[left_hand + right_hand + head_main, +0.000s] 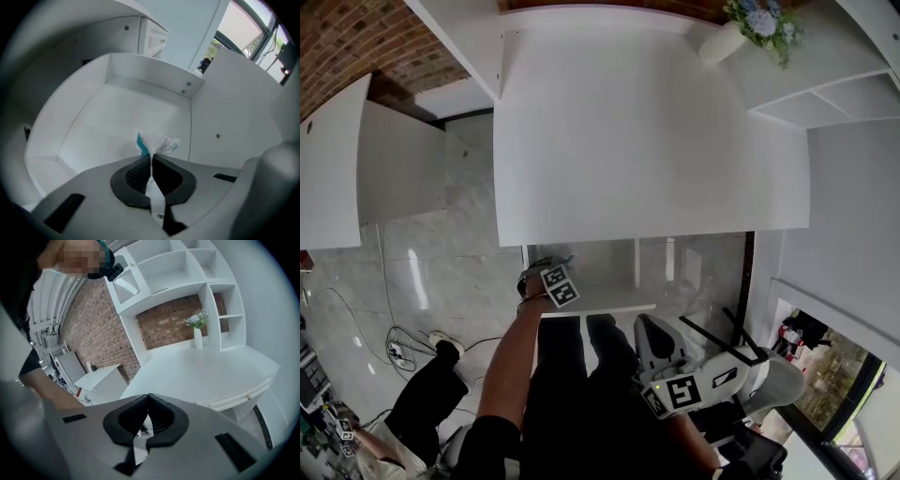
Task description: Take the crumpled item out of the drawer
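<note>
The crumpled item (157,143), a white and teal wrapper, lies inside the open white drawer (112,117). My left gripper (151,158) is shut on it, its black pads pinching a thin white fold while the rest of the wrapper bunches just past the tips. In the head view, the left gripper (555,284) reaches into the drawer (614,301) under the desk's front edge. My right gripper (675,392) hangs lower right, away from the drawer. Its jaws (148,398) are shut with nothing between them.
A wide white desk top (647,131) covers the drawer from above. A white vase with flowers (748,28) stands at its back right near open shelves (839,98). A white cabinet (337,169) is to the left, cables (394,352) lie on the tiled floor.
</note>
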